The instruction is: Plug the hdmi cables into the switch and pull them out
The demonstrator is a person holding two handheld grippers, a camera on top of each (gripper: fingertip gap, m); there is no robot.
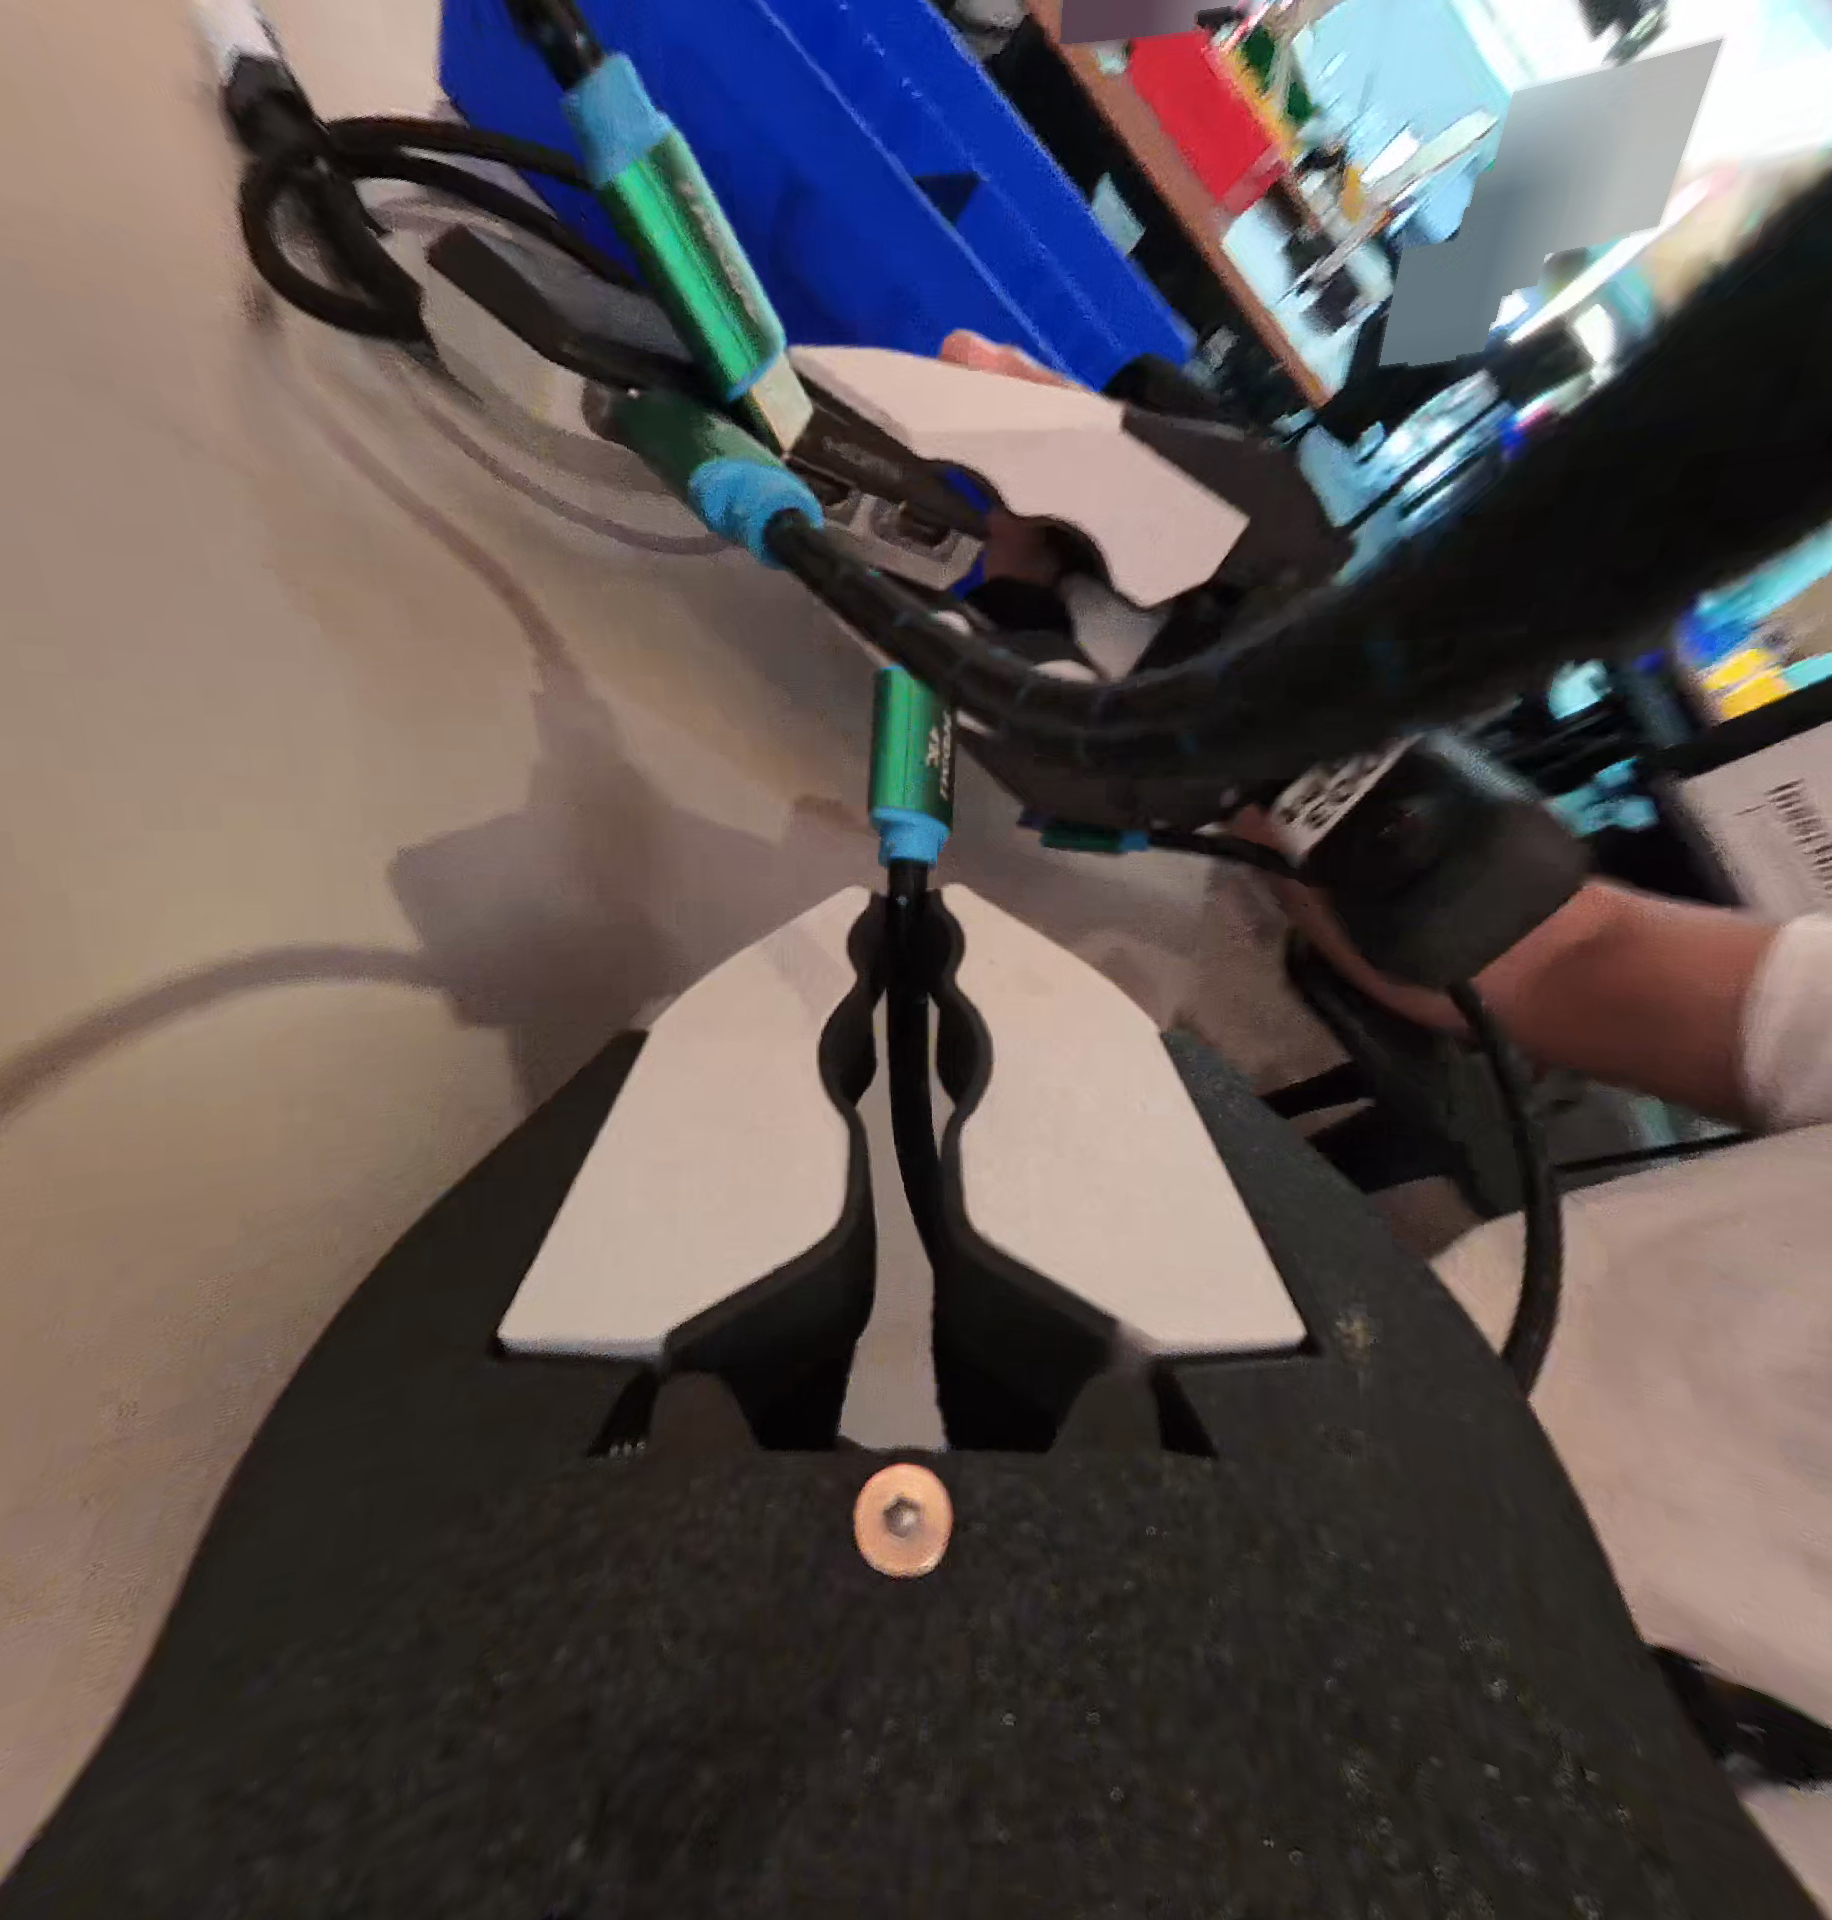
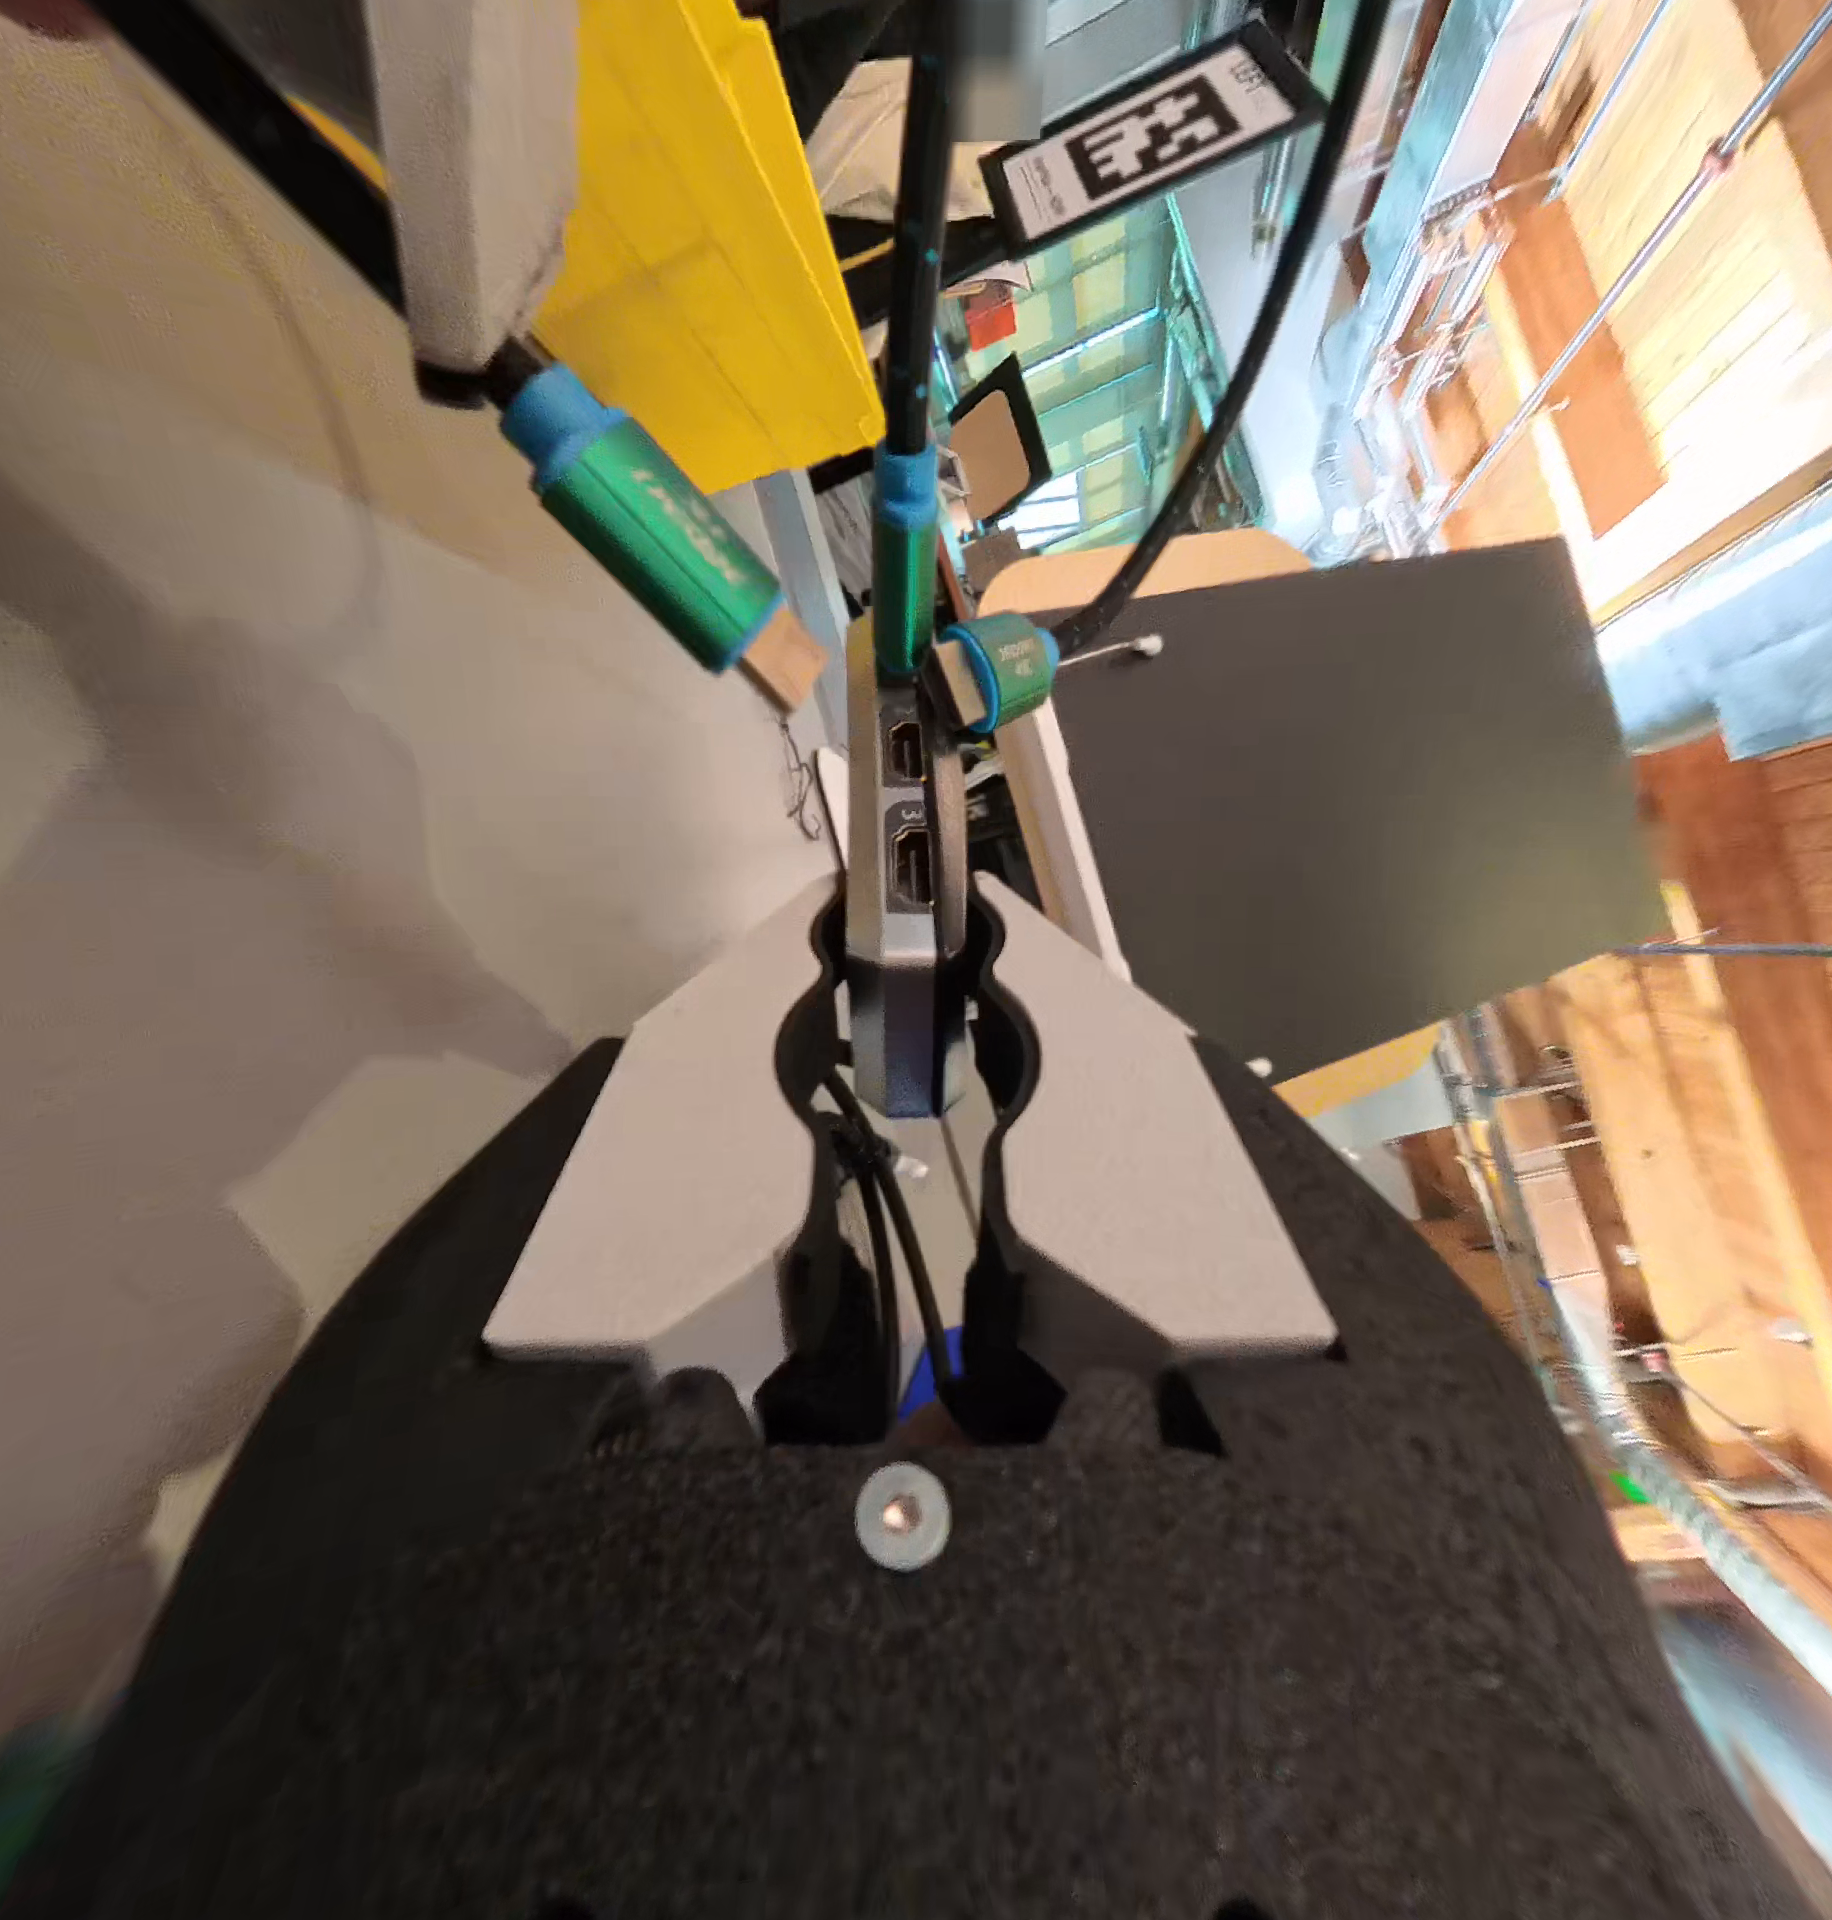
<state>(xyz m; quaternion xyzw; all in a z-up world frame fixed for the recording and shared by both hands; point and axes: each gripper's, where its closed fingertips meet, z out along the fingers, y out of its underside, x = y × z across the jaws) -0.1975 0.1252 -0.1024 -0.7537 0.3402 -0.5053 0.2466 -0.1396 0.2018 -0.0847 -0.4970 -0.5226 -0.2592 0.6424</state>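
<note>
Green HDMI plug shells carry printed lettering, and the switch (image 2: 896, 914) has numerals beside its ports; there's also a black-and-white marker tag (image 2: 1151, 130) on the far gripper. Not repeating any of it.

Left gripper (image 1: 904, 914): jaws nearly closed, pinching a black cable (image 1: 907, 1049) just behind its green plug (image 1: 910, 758) with the blue strain relief. That plug points toward the switch but is clear of it, unplugged.

Right gripper (image 2: 901, 935): jaws closed on the grey switch body, held on edge. 2 open ports face the camera. 1 green plug (image 2: 901, 582) sits seated at the far end of the port row. A 2nd plug (image 2: 673, 561) hangs loose just left of the switch, gold tip exposed. A 3rd (image 2: 995, 670) lies right beside the switch on the other side, tip exposed, not inserted.

In the way: several black cables (image 1: 1047, 675) loop across between the 2 grippers, crowding the port face.

Around: blue bin (image 1: 839, 187), yellow bin (image 2: 704, 239), dark panel (image 2: 1338, 790), a person's hand (image 1: 1577, 987) behind the right gripper.

Surface is a light beige tabletop (image 1: 216, 727). Room looks like a workshop with shelving; both views motion-blurred and steeply tilted.
</note>
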